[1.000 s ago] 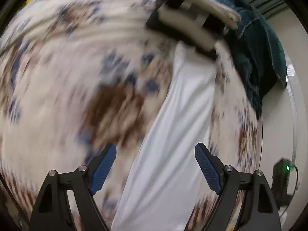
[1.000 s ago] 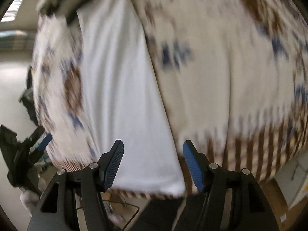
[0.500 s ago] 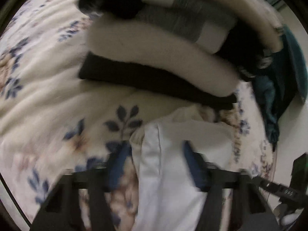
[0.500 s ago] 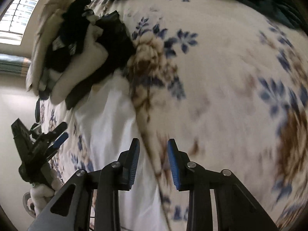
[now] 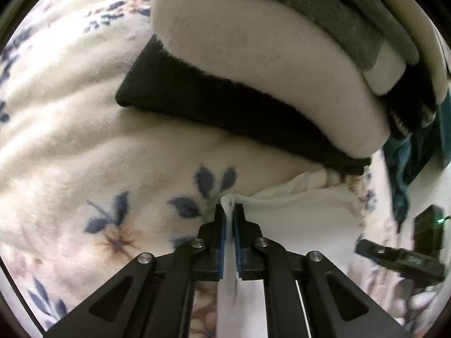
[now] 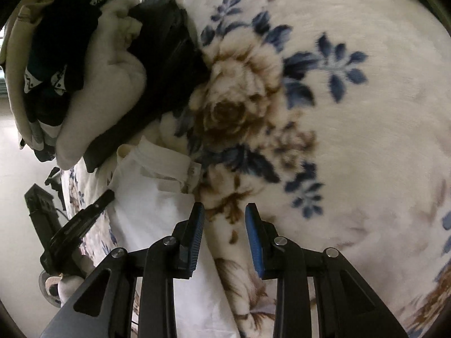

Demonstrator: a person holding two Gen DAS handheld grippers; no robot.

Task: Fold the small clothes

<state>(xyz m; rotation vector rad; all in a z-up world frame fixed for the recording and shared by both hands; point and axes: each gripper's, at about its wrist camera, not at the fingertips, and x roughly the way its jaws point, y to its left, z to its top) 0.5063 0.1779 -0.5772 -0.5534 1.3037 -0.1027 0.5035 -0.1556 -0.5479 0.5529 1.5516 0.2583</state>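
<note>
A white garment [image 5: 296,214] lies flat on a floral fleece blanket [image 5: 84,140], its far end close to a pile of clothes. My left gripper [image 5: 229,211] is closing its jaws on the garment's far left corner, and a pinch of white cloth sticks up between the blue pads. In the right wrist view the white garment [image 6: 146,205] runs along the left. My right gripper [image 6: 224,214] stands partly open at the garment's right edge. Only blanket [image 6: 352,140] shows between its fingers. The left gripper [image 6: 79,225] is visible across the garment.
A pile of folded clothes [image 5: 253,56], cream over black with grey behind, lies just beyond the garment; it also appears as the pile [image 6: 98,90] at upper left. A teal cloth [image 5: 406,163] hangs at the right. The right gripper [image 5: 400,259] shows at the lower right edge.
Both grippers have come down and forward along the white garment to its far end by the pile. The left jaws went from wide apart to pinching the corner. The right jaws narrowed.
</note>
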